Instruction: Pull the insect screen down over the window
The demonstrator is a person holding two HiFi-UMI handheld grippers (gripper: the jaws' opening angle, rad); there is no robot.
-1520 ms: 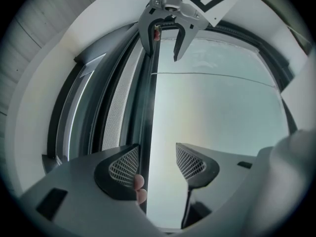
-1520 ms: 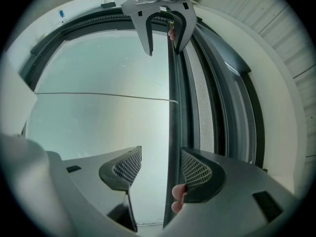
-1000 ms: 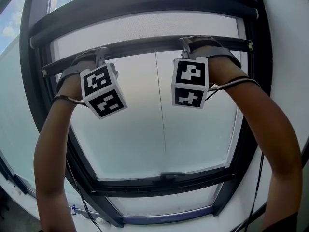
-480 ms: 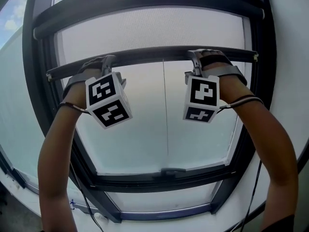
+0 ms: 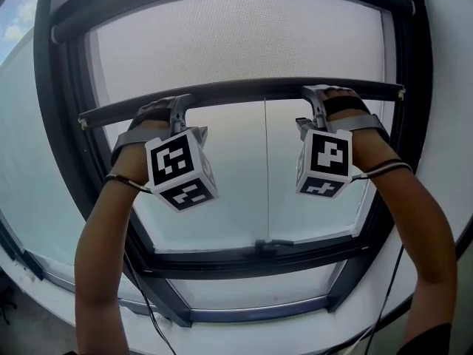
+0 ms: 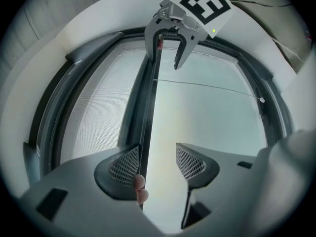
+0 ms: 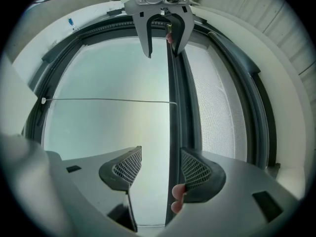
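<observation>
The insect screen [image 5: 244, 43] is seen across the top half of the head view, where the upper part of the window glass [image 5: 244, 213] is covered by it. Its dark bottom bar [image 5: 244, 91] is stretched from left to right across the middle of the frame. The left hand-held gripper [image 6: 157, 163] is opened wide, and the bar is seen between its jaws, right beside one pad. The right hand-held gripper [image 7: 158, 168] is opened wide too, with the bar right beside one of its pads. A thin cord [image 5: 266, 168] is hung from the bar down the lower middle.
</observation>
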